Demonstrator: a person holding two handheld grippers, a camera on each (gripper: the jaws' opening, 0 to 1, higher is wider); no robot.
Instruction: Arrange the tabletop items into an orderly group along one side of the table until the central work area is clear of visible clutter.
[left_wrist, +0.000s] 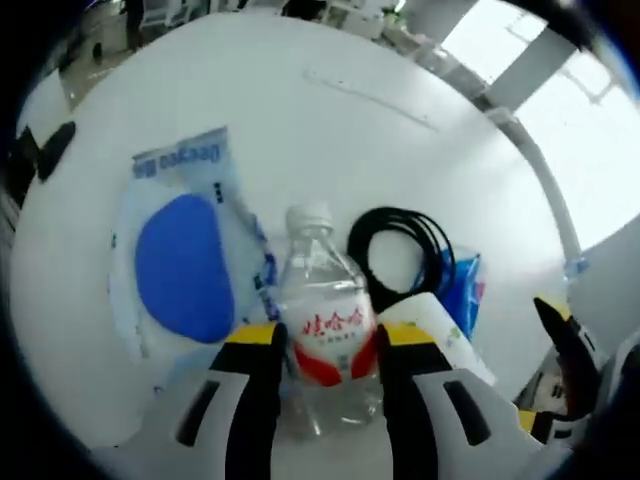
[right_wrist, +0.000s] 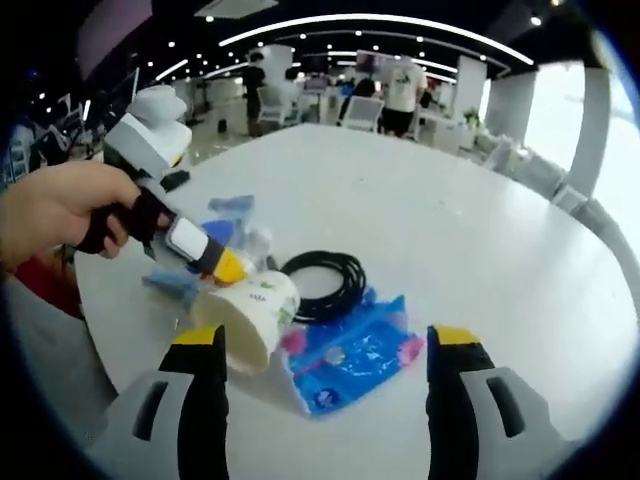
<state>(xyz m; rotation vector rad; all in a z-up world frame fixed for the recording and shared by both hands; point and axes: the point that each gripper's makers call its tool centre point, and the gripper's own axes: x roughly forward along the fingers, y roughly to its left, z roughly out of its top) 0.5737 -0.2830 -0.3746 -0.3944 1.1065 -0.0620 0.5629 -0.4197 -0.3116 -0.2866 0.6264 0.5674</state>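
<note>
A clear water bottle (left_wrist: 322, 285) with a white cap and red label lies on the white table, and my left gripper (left_wrist: 327, 340) is shut on its body. Beside it are a blue-and-white plastic pouch (left_wrist: 185, 265), a black cable coil (left_wrist: 400, 245), a white paper cup (left_wrist: 447, 335) and a blue packet (left_wrist: 466, 285). In the right gripper view my right gripper (right_wrist: 327, 345) hovers open over the blue packet (right_wrist: 355, 350), with the paper cup (right_wrist: 245, 315) tipped on its side and the cable coil (right_wrist: 325, 280) just beyond. A hand holds the left gripper (right_wrist: 222, 262) there.
The round white table (right_wrist: 450, 200) stretches bare beyond the cluster. A dark object (left_wrist: 55, 150) lies near its far left edge. Chairs and people stand in the office behind, and a person's arm (right_wrist: 50, 205) reaches in from the left.
</note>
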